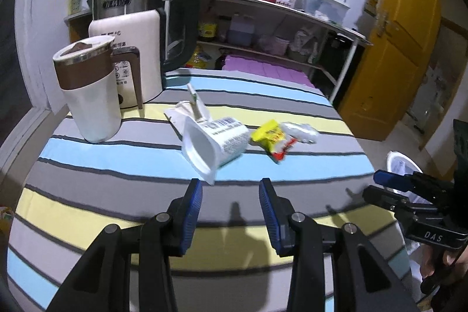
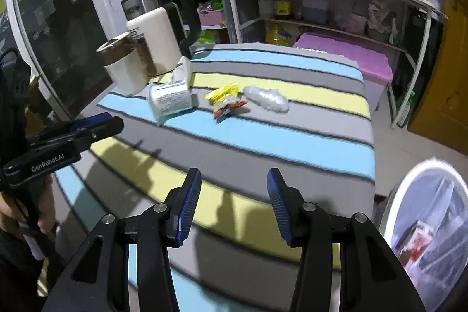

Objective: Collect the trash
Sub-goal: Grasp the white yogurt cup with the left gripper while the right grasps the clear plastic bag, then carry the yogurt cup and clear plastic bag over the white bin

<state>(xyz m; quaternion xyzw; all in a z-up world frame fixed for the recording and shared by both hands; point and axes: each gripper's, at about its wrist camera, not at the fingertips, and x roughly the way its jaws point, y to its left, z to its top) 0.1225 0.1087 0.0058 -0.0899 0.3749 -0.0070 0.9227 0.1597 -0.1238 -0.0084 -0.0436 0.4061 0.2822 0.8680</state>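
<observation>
A white plastic cup (image 1: 213, 144) lies on its side on the striped tablecloth (image 1: 117, 174), mouth towards me, with a torn white wrapper (image 1: 187, 110) behind it. A yellow-red snack packet (image 1: 272, 138) and a crumpled clear plastic wad (image 1: 301, 132) lie to its right. My left gripper (image 1: 231, 195) is open and empty, just short of the cup. My right gripper (image 2: 234, 192) is open and empty over the table's near part; cup (image 2: 169, 100), packet (image 2: 223, 98) and wad (image 2: 266, 98) lie farther ahead. A white trash bin (image 2: 433, 224) stands at the table's right.
A white-and-brown jug (image 1: 87, 89) and a white kettle (image 1: 137, 54) stand at the table's back left. Metal shelves (image 1: 280, 28) with bottles and boxes stand behind. A yellow door (image 1: 403, 34) is at the right. The bin (image 1: 403, 165) holds some trash.
</observation>
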